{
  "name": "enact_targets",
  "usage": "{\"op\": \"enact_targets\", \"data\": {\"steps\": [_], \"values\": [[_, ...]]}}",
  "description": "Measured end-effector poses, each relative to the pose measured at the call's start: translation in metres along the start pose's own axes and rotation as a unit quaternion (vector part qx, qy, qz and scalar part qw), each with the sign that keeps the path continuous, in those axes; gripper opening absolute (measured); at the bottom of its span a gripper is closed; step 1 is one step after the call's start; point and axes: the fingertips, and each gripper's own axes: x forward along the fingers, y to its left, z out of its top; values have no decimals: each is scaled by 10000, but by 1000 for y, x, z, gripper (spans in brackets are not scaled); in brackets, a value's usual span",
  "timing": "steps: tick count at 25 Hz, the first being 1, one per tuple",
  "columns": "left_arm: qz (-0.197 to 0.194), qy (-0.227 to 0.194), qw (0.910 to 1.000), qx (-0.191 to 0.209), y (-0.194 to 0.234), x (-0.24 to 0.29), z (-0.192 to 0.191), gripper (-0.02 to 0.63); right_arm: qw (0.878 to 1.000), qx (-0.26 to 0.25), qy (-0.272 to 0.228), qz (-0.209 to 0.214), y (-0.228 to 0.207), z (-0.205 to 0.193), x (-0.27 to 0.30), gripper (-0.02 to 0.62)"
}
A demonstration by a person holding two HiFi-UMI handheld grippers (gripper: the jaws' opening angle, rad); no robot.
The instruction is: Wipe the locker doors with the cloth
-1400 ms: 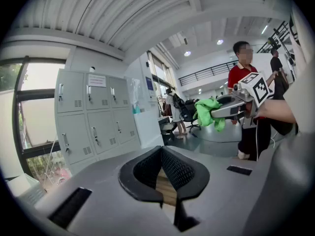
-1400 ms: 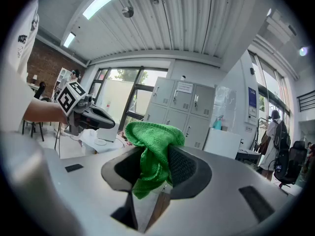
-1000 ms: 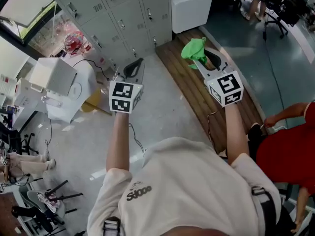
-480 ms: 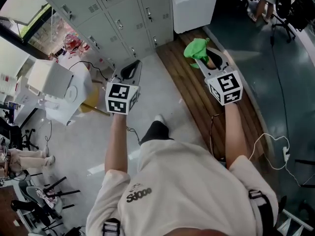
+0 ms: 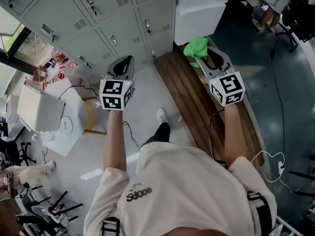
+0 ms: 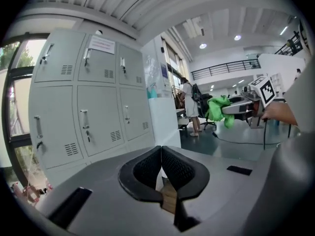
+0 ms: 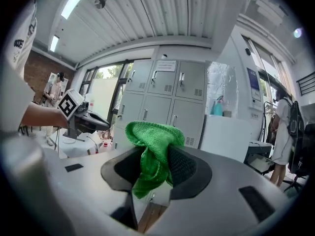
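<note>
Right tool (image 7: 156, 155) grips green cloth (image 7: 151, 135); notice (image 7: 167, 66) on locker door (image 7: 164, 84) illegible

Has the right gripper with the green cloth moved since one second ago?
Yes. The right gripper with the cloth is nearer the white cabinet and lockers.

Bright, even indoor light; strong fisheye bending in both gripper views.
We see daylight pour through the window (image 7: 106, 90) at nine o'clock and ceiling lamps (image 6: 203, 46) glare at one o'clock; the corners fall black, the lockers (image 6: 88, 107) bow, and the nearest grey surfaces look soft.
</note>
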Motion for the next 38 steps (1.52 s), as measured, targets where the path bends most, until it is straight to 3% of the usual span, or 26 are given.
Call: {"op": "enact_targets", "data": {"steps": [6, 11, 18, 23, 26, 32, 38], "values": [[-284, 0, 9994, 222, 69, 95, 26, 18, 9999, 145, -15, -51, -56, 20, 110, 140], [-359, 125, 9993, 59, 110, 140, 16, 18, 9989, 254, 225, -322, -88, 8, 164, 141], [-779, 427, 9960, -11, 115, 185, -4, 18, 9967, 288, 677, -329, -122, -27, 205, 141], [-847, 564, 9948, -100, 118, 213, -15, 18, 9944, 464, 799, -521, -157, -54, 237, 141], [-746, 702, 9946, -181, 131, 239, -23, 18, 9927, 583, 914, -523, -180, -73, 269, 141], [-416, 758, 9940, -669, 159, 294, -34, 18, 9931, 642, 977, -91, -223, -106, 353, 141], [8, 940, 9906, -998, 181, 346, -59, 18, 9909, 768, 1106, 90, -259, -161, 445, 140]]}}
